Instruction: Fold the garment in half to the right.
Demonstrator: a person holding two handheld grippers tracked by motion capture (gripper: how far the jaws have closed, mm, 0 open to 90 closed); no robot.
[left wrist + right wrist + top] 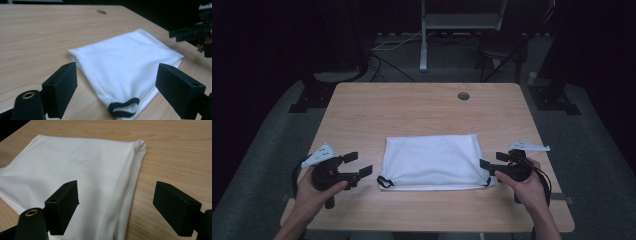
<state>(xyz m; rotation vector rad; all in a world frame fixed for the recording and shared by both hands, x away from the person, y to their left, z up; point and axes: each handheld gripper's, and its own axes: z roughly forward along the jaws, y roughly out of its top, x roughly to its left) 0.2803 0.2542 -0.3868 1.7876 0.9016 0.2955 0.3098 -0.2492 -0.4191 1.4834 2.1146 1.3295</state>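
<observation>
From the high view, a wooden worktop (422,107) carries a folded white cloth (432,161) near its front middle, lying flat with its long side across. A black loop (384,182) of trim shows at the cloth's front left corner, and a small dark bit at the front right corner. The left claw (360,164) is held in the left hand (314,192) just beside the cloth's left edge, jaws spread wide and apart from the fabric. The right claw (486,167) is held in the right hand (524,187) at the cloth's right edge, jaws wide too; whether they touch the cloth I cannot tell. A round hole (463,96) sits near the worktop's far edge.

In the left gripper view, the left claw (117,85) stands wide open above the cloth (125,62), the black loop (123,107) lying between and below the jaws. The right claw (186,33) shows farther off at the upper right, past the cloth's far corner. The hole (101,11) lies well beyond.

In the right gripper view, the right claw (116,205) is wide open, straddling the cloth's (75,172) near edge: one jaw over the fabric, the other over bare worktop (170,157).
</observation>
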